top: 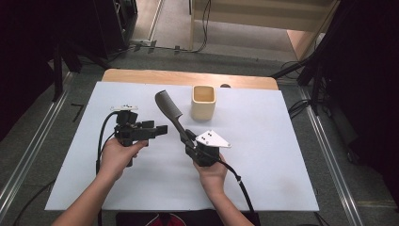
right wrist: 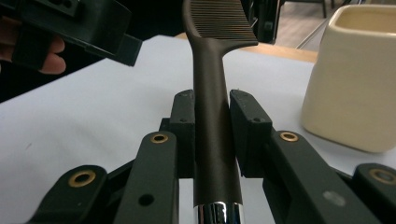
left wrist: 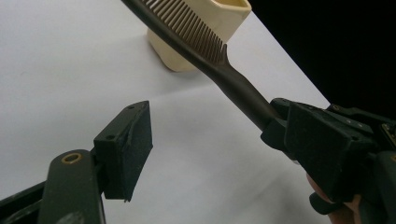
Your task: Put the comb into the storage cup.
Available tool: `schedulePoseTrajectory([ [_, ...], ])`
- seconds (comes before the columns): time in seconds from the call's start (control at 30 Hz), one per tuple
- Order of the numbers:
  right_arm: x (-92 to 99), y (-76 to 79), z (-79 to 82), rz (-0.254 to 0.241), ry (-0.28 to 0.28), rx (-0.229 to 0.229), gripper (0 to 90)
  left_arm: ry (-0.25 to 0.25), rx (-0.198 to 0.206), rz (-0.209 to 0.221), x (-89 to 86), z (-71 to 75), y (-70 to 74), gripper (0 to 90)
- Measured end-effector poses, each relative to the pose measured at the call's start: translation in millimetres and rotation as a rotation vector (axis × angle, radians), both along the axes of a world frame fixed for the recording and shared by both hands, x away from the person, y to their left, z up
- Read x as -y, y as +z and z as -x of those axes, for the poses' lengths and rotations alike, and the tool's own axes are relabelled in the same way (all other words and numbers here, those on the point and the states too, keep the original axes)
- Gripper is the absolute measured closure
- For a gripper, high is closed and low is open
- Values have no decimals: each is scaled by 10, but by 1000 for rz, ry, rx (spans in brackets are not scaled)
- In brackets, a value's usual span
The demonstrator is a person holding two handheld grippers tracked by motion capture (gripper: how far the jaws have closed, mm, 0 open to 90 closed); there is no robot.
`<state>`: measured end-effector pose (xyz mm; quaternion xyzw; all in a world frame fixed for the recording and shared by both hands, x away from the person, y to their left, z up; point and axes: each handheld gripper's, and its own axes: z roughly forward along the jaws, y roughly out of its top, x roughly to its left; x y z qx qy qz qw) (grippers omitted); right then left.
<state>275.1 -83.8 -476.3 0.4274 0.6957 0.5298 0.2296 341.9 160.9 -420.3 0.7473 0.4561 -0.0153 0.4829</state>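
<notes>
While the right gripper (right wrist: 212,135) clamped the handle of the dark brown plastic comb (top: 170,114), raised off the white table (top: 263,155) beside the cream square ceramic cup (top: 203,101), the left gripper (top: 157,130) waited empty, jaws apart. Lowering the comb into the cup probably wanted the handle kept steady, teeth clearing its rim.

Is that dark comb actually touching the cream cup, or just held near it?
Apart. The high view shows white table between the comb and the cup. The right gripper holds the comb by its handle, beside the cup.
</notes>
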Motion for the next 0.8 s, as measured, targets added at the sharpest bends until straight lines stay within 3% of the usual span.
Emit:
schedulePoseTrajectory([
  [0.13, -45, -8, 11, -19, -29, 22, 702, 3, 0, 17, 39, -16, 15, 245],
  [0.33, -107, -17, 15, -53, -57, 65, 702, 25, 30, 55, 96, -39, 66, 258],
  [0.47, -139, -24, 18, -81, -73, 84, 702, 30, 25, 74, 143, -68, 79, 258],
  [0.7, -187, -31, 14, -113, -101, 99, 702, 80, 47, 105, 210, -98, 86, 271],
  [0.8, -193, -24, 15, -119, -101, 108, 702, 86, 33, 111, 246, -119, 84, 273],
])
